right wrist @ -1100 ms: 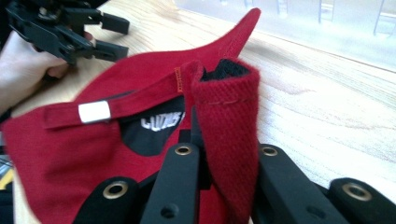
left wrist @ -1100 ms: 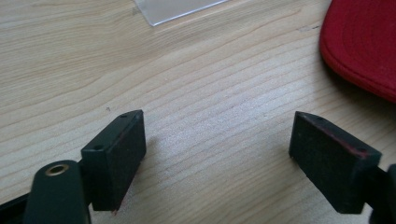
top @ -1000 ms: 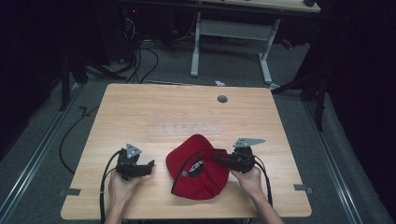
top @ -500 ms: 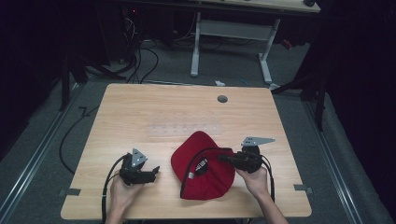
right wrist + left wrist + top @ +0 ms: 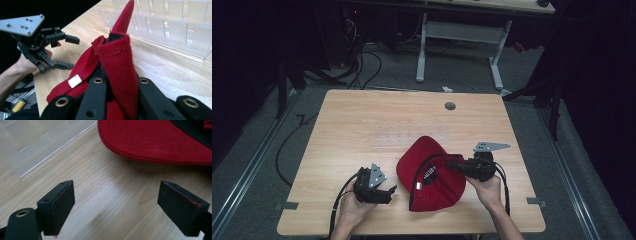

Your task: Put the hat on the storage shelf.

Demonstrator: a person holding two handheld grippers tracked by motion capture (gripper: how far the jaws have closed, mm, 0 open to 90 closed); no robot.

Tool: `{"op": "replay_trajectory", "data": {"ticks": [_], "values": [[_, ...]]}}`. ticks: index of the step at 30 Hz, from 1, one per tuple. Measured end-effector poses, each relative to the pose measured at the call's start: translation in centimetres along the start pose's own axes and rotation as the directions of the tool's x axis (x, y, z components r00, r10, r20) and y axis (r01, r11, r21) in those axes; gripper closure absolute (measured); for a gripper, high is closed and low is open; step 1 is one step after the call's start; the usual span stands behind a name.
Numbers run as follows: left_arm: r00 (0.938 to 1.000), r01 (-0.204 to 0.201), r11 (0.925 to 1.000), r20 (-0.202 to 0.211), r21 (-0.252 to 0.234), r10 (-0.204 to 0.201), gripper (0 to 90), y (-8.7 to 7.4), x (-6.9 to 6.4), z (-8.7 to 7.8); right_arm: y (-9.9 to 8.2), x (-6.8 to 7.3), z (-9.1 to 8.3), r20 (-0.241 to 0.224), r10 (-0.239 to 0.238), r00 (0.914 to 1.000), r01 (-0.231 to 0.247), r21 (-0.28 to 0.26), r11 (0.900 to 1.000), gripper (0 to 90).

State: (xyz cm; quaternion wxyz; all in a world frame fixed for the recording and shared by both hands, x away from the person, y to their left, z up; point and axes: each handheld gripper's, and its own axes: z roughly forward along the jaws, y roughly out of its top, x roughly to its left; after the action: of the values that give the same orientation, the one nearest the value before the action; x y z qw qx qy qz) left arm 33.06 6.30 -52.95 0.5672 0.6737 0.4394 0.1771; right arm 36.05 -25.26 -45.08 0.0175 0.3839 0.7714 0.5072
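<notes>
Red cap (image 5: 432,172) lies on the wooden table (image 5: 362,120), toward the near edge and right of centre, inside facing up with a black label and a small white tag showing. Its back edge is lifted off the wood.

Right gripper (image 5: 451,164) sits at the cap's right side, jaws pinched tight on the cap's fabric. In the right gripper view the red cloth (image 5: 120,65) stands up in a fold squeezed between the two black jaws, a white tag (image 5: 75,81) on the band just left of them. Grey three-cornered plate rides on top of this gripper, cable trailing back past the hand (image 5: 487,187).

Left gripper (image 5: 391,192) is just left of the cap, near its rim but apart from it, held low over the table. Jaws spread wide and have just been opening further; nothing between them. The left gripper view shows bare wood between the two black pads (image 5: 58,202), with the cap's red rim (image 5: 150,147) beyond them at the top, not touching. Left hand (image 5: 352,207) grips the body from the near edge.

A clear plastic rack (image 5: 160,27) stands on the table behind the cap, away from the person; its corner also shows in the left gripper view (image 5: 37,142). A small round grey hole (image 5: 450,106) sits in the table far behind the cap.
</notes>
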Motion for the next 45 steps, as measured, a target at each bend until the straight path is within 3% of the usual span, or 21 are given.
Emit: {"op": "replay_trajectory", "data": {"ticks": [10, 12, 15, 21, 27, 31, 37, 39, 45], "values": [[0.9979, -0.056, 0.9982, 0.030, -0.019, 0.057, 13.8, 0.7, -1.8, 0.3, 1.1, -0.1, 0.1, -0.026, 0.042, 0.9988, -0.042, -0.008, 0.9991, 85.3], [0.9978, -0.052, 0.9983, 0.041, -0.027, 0.053, 13.8, 0.8, -2.1, 0.3, 1.2, -0.2, 0.2, -0.030, 0.054, 0.9981, -0.054, -0.008, 0.9985, 85.3], [0.9972, -0.051, 0.9982, 0.052, -0.032, 0.053, 14.0, 0.9, -2.4, 0.4, 1.4, -0.2, 0.4, -0.042, 0.072, 0.9966, -0.072, -0.002, 0.9974, 85.3], [0.9940, -0.094, 0.9950, 0.053, -0.034, 0.096, 14.4, 1.1, -3.1, 0.3, 1.7, -0.4, 0.9, -0.051, 0.105, 0.9932, -0.103, 0.027, 0.9943, 85.3], [0.9948, -0.029, 0.9981, 0.096, -0.055, 0.034, 15.9, 2.1, -2.9, -0.1, 1.6, -0.2, 1.0, -0.037, 0.104, 0.9939, -0.102, 0.059, 0.9931, 85.3], [0.9939, -0.050, 0.9969, 0.095, -0.060, 0.055, 18.6, 2.9, -3.2, -0.3, 1.8, 0.1, 0.7, -0.043, 0.110, 0.9930, -0.107, 0.065, 0.9921, 85.2], [0.9944, -0.038, 0.9955, 0.095, -0.086, 0.046, 28.3, 3.3, -3.0, -0.2, 1.9, 0.0, 0.9, -0.055, 0.118, 0.9915, -0.113, 0.080, 0.9904, 85.2], [0.9941, -0.056, 0.9959, 0.089, -0.072, 0.062, 36.3, 3.2, -3.0, -0.1, 1.8, -0.1, 1.4, -0.055, 0.125, 0.9906, -0.119, 0.094, 0.9884, 85.2], [0.9934, -0.052, 0.9971, 0.100, -0.055, 0.057, 38.3, 3.3, -2.9, -0.3, 1.8, 0.1, 1.4, -0.069, 0.133, 0.9888, -0.126, 0.089, 0.9880, 85.1]]}}
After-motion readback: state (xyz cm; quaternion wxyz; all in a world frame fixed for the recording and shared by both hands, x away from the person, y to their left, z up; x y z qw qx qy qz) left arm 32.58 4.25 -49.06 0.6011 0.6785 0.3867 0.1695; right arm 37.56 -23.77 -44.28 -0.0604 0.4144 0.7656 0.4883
